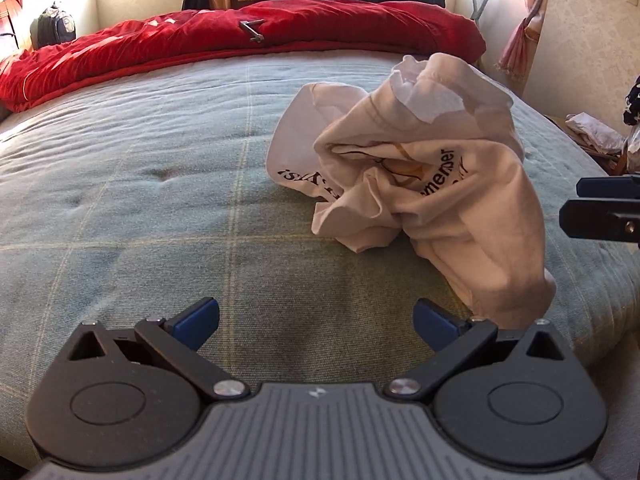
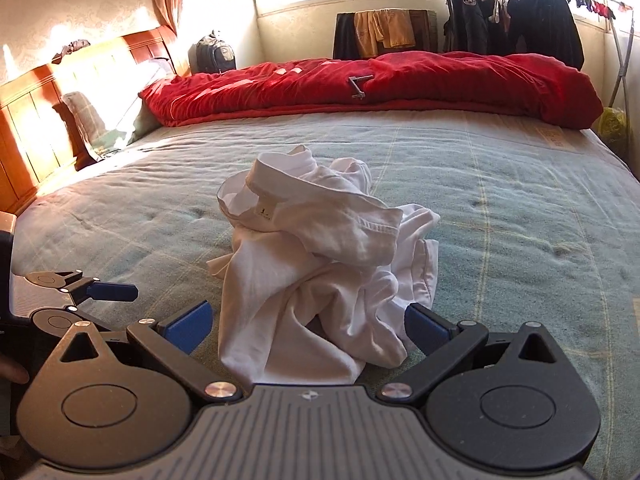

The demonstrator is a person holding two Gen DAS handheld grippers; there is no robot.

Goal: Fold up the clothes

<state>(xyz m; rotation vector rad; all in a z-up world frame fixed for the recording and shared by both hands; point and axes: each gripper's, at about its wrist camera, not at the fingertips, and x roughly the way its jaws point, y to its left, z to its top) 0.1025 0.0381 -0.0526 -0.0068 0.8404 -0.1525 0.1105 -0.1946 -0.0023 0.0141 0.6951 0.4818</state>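
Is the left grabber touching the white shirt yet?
Apart. In the left wrist view, the open left gripper has only bedspread between its fingers; the crumpled white shirt lies ahead, to its right.

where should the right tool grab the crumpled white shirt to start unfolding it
Probably the ribbed collar: it stands up on top of the shirt as a firm raised band, free of the bedspread. Bring the open right tool forward and over the heap, from the near side, pinching across the band.
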